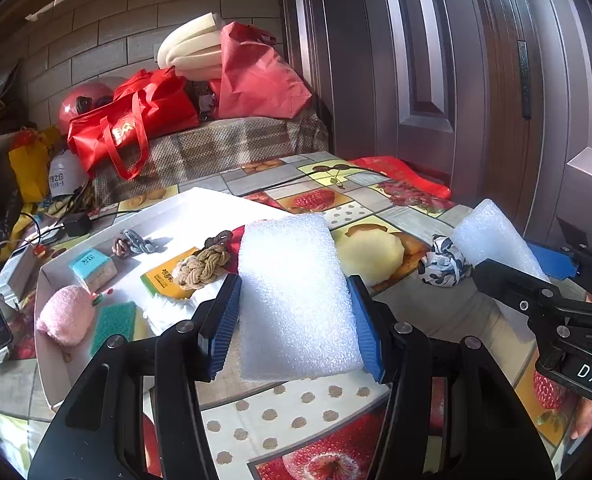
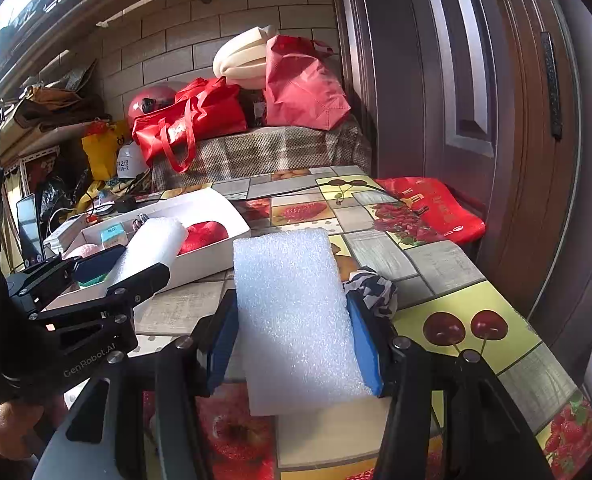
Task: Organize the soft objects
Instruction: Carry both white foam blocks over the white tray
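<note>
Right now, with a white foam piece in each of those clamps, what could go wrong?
1. The white tray is already crowded with a knotted rope, a pink plush and a green sponge, so the left hand-held gripper's foam block may not fit flat.
2. The right hand-held gripper holds its foam block only by the edges; soft foam could slip.
3. The patterned cloth ball lies close by and could be knocked.
</note>
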Demonstrator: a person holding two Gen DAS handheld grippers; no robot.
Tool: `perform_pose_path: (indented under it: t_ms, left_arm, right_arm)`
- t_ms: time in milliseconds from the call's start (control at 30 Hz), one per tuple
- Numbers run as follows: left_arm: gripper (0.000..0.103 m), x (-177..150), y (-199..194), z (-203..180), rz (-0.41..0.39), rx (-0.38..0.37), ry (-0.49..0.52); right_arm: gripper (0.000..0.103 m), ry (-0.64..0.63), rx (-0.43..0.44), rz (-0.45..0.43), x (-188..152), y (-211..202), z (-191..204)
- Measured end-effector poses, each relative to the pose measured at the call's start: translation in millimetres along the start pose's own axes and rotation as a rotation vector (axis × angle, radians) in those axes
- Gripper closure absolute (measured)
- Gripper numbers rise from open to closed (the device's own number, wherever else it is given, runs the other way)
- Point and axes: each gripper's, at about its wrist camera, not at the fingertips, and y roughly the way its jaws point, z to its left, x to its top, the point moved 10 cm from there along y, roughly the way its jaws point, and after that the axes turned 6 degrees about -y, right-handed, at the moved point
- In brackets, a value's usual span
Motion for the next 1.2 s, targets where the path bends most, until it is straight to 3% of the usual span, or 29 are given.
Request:
perform_pose_path:
  t_ms: [600,833,1200]
  left_arm:
    - [0.05,0.4,-38.5,47.9,-0.116,0.034,0.016]
    - [0.05,5.2,-52.9,103.1,-0.175,0.093,-0.025]
    - [0.05,6.0,-41.2,193.7,-0.166,0.223,-0.164]
  right_arm:
    - [0.05,-0.006,-0.036,-0.019,13.1,19.4,44.9]
    - [0.05,-0.053,-0.004,-0.025,22.6,36.4,83.0]
    - [0.05,-0.073,0.047,-0.026,36.7,65.6,127.5]
